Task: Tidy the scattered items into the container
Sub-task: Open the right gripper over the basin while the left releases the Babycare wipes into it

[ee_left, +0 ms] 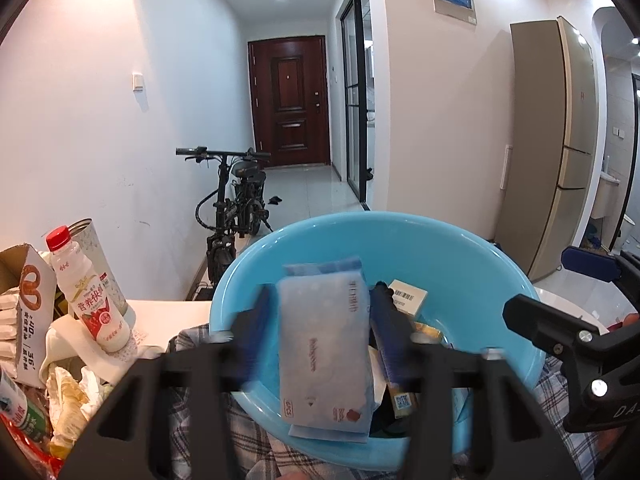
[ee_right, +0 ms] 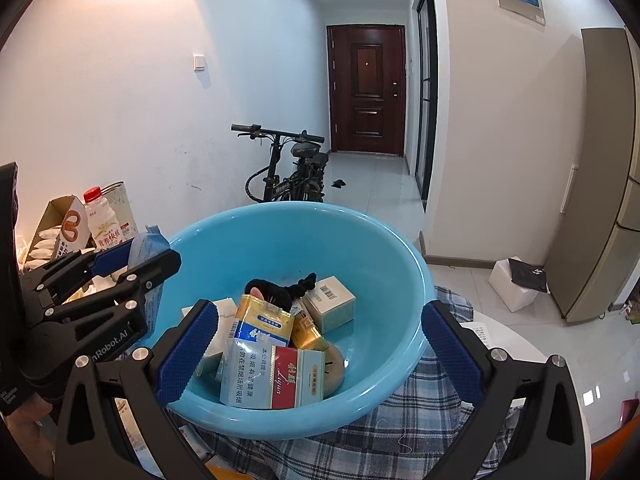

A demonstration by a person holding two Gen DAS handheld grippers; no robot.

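Left gripper clamped on wipes packet over blue basin | right gripper apart, empty, above cartons inside basin.

Your wipes packet covers much of the blue basin floor in the left wrist view, and its small print is blurred. The green-labelled bottle is cut off at that picture's left edge. From the right wrist, your left gripper hides most of the packet, and the plaid cloth runs out under the frame.
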